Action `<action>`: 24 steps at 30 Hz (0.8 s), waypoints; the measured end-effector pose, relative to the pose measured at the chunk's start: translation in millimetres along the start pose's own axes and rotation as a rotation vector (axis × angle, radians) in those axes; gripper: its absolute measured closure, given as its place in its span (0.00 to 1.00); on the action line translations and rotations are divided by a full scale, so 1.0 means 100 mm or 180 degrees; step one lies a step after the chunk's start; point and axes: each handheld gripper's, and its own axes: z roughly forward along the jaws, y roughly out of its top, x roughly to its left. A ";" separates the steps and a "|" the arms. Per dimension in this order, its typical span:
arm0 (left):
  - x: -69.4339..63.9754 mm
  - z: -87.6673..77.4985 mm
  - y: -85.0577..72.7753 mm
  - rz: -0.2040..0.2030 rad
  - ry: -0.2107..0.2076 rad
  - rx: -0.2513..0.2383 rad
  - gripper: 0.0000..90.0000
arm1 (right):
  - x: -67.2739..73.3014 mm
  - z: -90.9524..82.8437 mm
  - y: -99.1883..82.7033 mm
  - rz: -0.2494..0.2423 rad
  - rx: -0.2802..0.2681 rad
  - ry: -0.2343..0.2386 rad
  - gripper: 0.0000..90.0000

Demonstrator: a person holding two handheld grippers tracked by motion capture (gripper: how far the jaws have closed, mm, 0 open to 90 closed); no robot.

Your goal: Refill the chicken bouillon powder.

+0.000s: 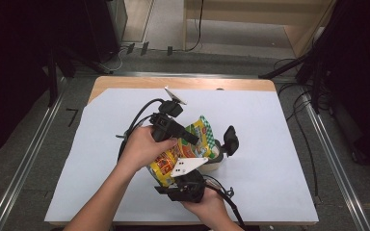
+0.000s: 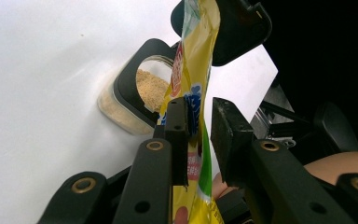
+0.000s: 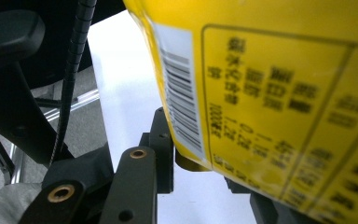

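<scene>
Your left hand (image 1: 142, 148) came in from the lower left of the high view and carried the left tongs (image 2: 199, 122), which reached rightward to the yellow pouch (image 1: 185, 149) near the middle of the white sheet (image 1: 279, 144) that covered the worktop (image 1: 125, 82). In the left gripper view, those tongs stood narrow with the pouch (image 2: 193, 70) hanging edge-on between them: the left jaw lay flat against the film, while a slim gap showed between the film and the right jaw, so you could not tell whether the grip was firm. Beyond the pouch in that view sat a clear jar (image 2: 130, 100) with a black rim, tan powder in it, its black lid (image 2: 240, 28) hinged up behind the pouch's top edge. In the high view the pouch was tilted over the jar (image 1: 216, 156), its upper end toward the lid (image 1: 230, 139). Your right hand (image 1: 207, 204) came in from the bottom edge, just right of the left arm, and held the right tongs (image 1: 185, 185) at the pouch's lower end. In the right gripper view the pouch's back (image 3: 270, 93), with barcode and print, sat between the jaws, touching the left one; the right jaw was mostly hidden behind it, so that grip stayed unsure too.
</scene>
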 end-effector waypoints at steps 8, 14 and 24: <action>-0.01 0.03 0.00 0.0020 0.0002 0.0005 0.84 | 0.00 0.01 0.00 -0.0031 0.0053 -0.0011 0.79; 0.03 0.08 0.00 0.0036 -0.0004 0.0039 0.84 | 0.00 0.03 -0.01 -0.0078 0.0105 -0.0026 0.79; 0.06 0.14 0.00 0.0148 0.0046 0.0084 0.88 | 0.00 0.05 -0.03 -0.0092 0.0185 -0.0032 0.79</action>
